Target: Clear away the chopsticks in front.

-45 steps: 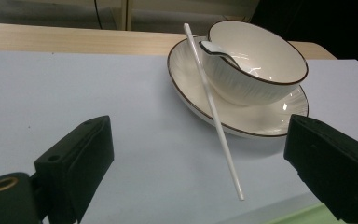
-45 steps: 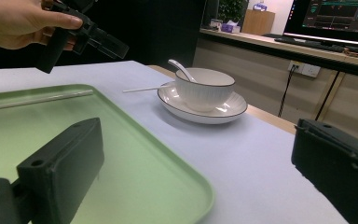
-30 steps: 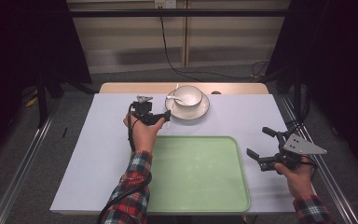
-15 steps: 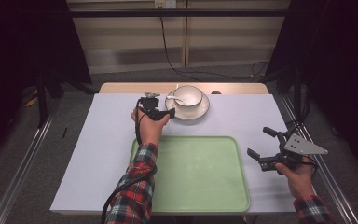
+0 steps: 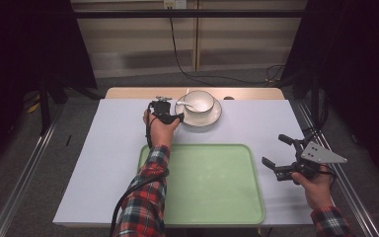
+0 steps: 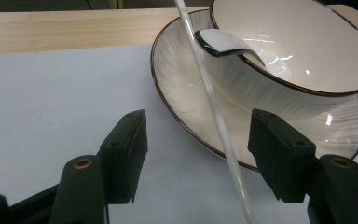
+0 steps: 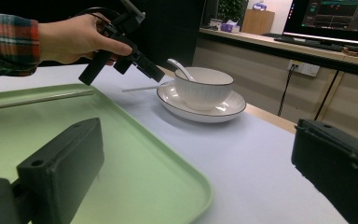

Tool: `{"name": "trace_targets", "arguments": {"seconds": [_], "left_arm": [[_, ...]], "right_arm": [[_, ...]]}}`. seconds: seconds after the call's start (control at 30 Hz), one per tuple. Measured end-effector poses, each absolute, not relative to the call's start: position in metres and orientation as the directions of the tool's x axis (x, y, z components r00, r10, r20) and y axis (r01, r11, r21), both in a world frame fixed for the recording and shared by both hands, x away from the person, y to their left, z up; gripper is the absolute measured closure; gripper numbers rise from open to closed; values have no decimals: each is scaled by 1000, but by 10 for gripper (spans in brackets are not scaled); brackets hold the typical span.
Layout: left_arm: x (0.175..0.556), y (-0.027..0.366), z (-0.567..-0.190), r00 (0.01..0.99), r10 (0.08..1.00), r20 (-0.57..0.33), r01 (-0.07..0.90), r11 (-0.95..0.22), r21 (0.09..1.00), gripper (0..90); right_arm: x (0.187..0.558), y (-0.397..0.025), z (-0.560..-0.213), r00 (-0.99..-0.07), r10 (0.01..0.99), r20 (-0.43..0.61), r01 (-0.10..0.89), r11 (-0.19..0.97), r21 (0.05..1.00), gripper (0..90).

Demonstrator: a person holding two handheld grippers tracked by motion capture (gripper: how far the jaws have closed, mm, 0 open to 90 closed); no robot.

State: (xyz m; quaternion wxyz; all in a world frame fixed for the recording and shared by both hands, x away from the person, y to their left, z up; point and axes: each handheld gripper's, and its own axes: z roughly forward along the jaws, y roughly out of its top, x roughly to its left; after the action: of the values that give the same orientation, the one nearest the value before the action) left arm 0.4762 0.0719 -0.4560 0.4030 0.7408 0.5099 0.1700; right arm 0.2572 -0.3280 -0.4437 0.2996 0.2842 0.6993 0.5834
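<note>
While its jaws gape, the left gripper (image 6: 196,163) straddles the spoon (image 6: 214,116); saucer (image 6: 182,93) beneath.

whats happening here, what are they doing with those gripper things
A person at a table holds a gripper in each hand. The left gripper is open and reaching toward the spoon, whose long white handle passes between its jaws; nothing is clamped yet. The spoon rests in the bowl, which sits on a saucer at the far edge of the table. The right gripper hangs open at the right, beside the bare green tray.
</note>
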Motion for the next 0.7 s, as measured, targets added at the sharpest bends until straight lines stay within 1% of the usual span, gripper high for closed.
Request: {"name": "trace_targets", "arguments": {"seconds": [0.1,0.2,0.23,0.3,0.37,0.47,0.53,0.6,0.67,0.7], "left_arm": [[480,72,-456,434,891,-132,610,-183,771,392],[481,70,-457,430,890,-149,608,-164,777,438],[481,70,-457,434,888,-149,611,-169,773,484],[482,68,-458,438,884,-164,619,-164,768,512],[482,66,-458,443,882,-160,619,-172,766,540],[484,63,-459,453,879,-147,616,-189,765,554],[485,62,-460,458,876,-153,620,-191,761,588],[486,61,-461,447,879,-165,623,-173,763,606],[486,61,-461,453,878,-153,625,-190,758,618],[487,59,-460,443,883,-153,622,-180,762,630]], "right_arm": [[257,-329,-444,-659,747,-88,49,160,986,16],[257,-329,-444,-658,748,-84,50,154,987,16],[257,-329,-444,-656,750,-86,50,157,986,16],[258,-330,-444,-657,749,-83,52,154,987,16],[258,-330,-444,-655,751,-83,53,155,986,16],[258,-330,-444,-656,750,-81,55,155,986,16],[258,-330,-444,-656,750,-83,53,156,986,16],[258,-330,-444,-656,750,-83,53,155,986,16],[258,-330,-444,-656,750,-82,54,155,986,16],[258,-330,-444,-657,750,-80,55,154,987,16]]}}
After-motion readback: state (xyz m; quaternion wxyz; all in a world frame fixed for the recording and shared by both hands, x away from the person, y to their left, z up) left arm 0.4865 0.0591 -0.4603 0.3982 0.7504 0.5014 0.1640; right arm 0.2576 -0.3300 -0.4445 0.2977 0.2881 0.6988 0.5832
